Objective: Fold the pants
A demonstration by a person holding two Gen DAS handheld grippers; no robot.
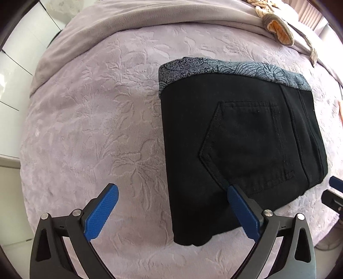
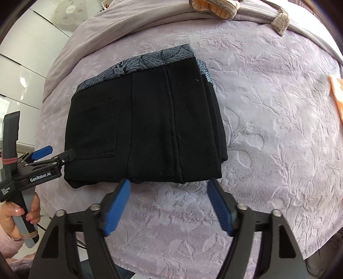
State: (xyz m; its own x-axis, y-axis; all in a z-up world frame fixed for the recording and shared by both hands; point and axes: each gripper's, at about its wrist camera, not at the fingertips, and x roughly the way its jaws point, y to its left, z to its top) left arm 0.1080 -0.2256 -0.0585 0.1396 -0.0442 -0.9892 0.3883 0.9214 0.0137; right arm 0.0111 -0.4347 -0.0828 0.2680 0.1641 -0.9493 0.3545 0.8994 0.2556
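A: Where are the pants (image 1: pixel 240 137) seen?

B: In the left wrist view they are laid at about three o'clock from centre, folded into a compact black rectangle on the lilac embossed bedspread (image 1: pixel 96 120). A back pocket is turned upward, and a grey patterned waistband lining is shown along the twelve o'clock edge.

A: And the left gripper (image 1: pixel 171 211)?

B: Its jaws are spread wide and nothing is clamped. The near left corner of the pants is straddled: one blue pad is seen over bare bedspread at seven o'clock, the other over the black cloth at five o'clock. No pressing on the fabric is seen.

A: What is shown for the right gripper (image 2: pixel 169 207)?

B: It is released too. Its pads are parted just short of the pants' six o'clock edge, with only bedspread between them.

A: Anything else?

B: In the right wrist view the left tool is gripped by a hand (image 2: pixel 12 221) at eight o'clock. A grey blanket (image 1: pixel 150 15) is bunched at twelve o'clock, and an orange item (image 2: pixel 336 96) is glimpsed at three o'clock.
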